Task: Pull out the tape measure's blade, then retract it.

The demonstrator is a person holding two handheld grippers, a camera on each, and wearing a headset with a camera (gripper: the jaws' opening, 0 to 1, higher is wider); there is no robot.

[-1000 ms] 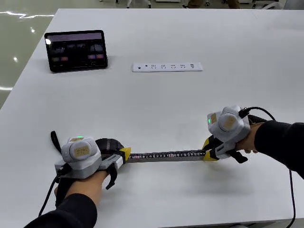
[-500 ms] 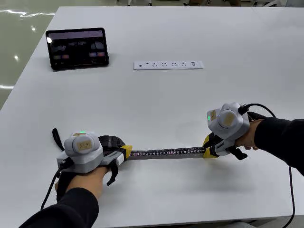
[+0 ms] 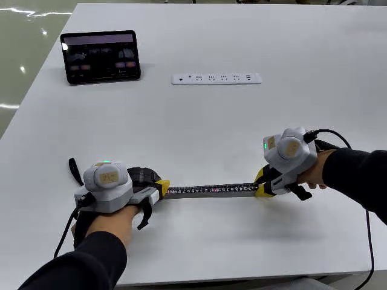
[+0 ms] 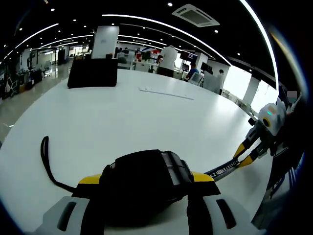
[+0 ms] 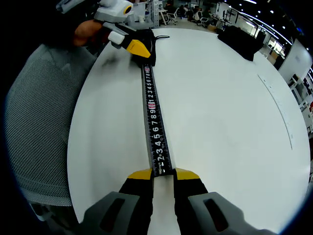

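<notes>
Black tape (image 3: pixel 140 179) sits at the lower left of the head view on the white desk (image 3: pixel 199 133). My left gripper (image 3: pixel 158 188) is clamped on it, one yellow-tipped jaw on either side of the case. In the left gripper view the case bulges up between those jaws at the bottom centre, and its black strap (image 4: pixel 46 161) loops out over the desk to the left.

The blade (image 3: pixel 211 191) is drawn out and runs straight across the lower middle of the head view, from the tape to my right gripper (image 3: pixel 261 188) at the lower right. That gripper's jaws are closed on the blade's end. In the right gripper view the yellow tips pinch the blade at the low numbers, and its printed scale runs up the frame to the tape at the top.

The blade lies low along the desk; I cannot tell whether it touches.

A dark tablet (image 3: pixel 101 56) stands at the upper left, and a white strip (image 3: pixel 216 78) lies at the upper centre, both well apart from the tape.
</notes>
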